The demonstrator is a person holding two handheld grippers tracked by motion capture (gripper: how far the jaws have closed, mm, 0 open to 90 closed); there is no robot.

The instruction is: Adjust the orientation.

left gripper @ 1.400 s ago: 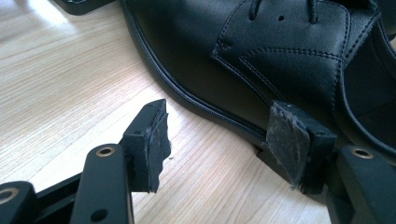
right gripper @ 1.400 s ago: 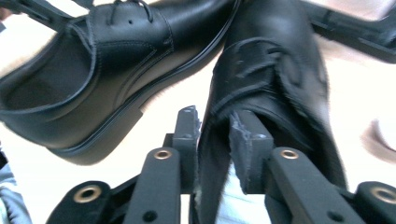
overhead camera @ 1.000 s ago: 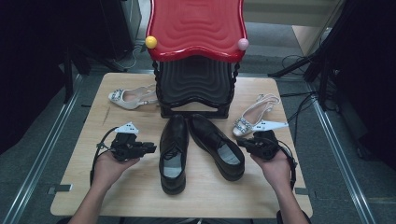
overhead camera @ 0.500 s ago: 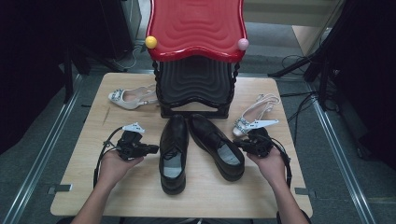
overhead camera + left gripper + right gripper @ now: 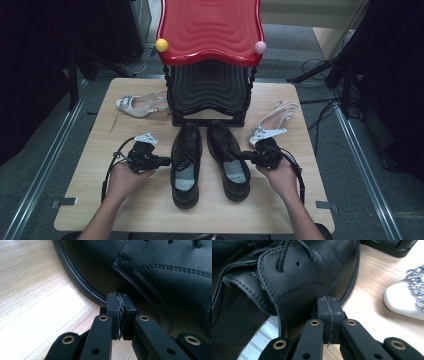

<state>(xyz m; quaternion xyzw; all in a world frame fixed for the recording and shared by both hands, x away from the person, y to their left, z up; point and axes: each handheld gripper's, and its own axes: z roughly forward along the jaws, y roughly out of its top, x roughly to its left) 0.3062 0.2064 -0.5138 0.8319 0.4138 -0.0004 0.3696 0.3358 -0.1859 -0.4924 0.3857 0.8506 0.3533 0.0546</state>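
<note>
Two black leather lace-up shoes lie side by side mid-table, the left shoe (image 5: 186,162) and the right shoe (image 5: 229,157), toes toward the rack. My left gripper (image 5: 166,161) is shut with nothing between its jaws, its tip against the left shoe's outer side (image 5: 155,272). My right gripper (image 5: 246,155) is also shut and empty, its tip at the right shoe's outer side (image 5: 294,282) beside the laces. A hand holds each gripper.
A black stepped rack (image 5: 209,90) with a red wavy top (image 5: 210,27) stands at the back centre. A pale jewelled slingback (image 5: 137,105) lies back left, another (image 5: 272,125) just beyond my right gripper. Bare wood (image 5: 90,165) lies outside each hand.
Both grippers moved inward toward the black shoes, the left rightward and the right leftward, until their tips reached the shoes' sides. The shoes have not moved.
</note>
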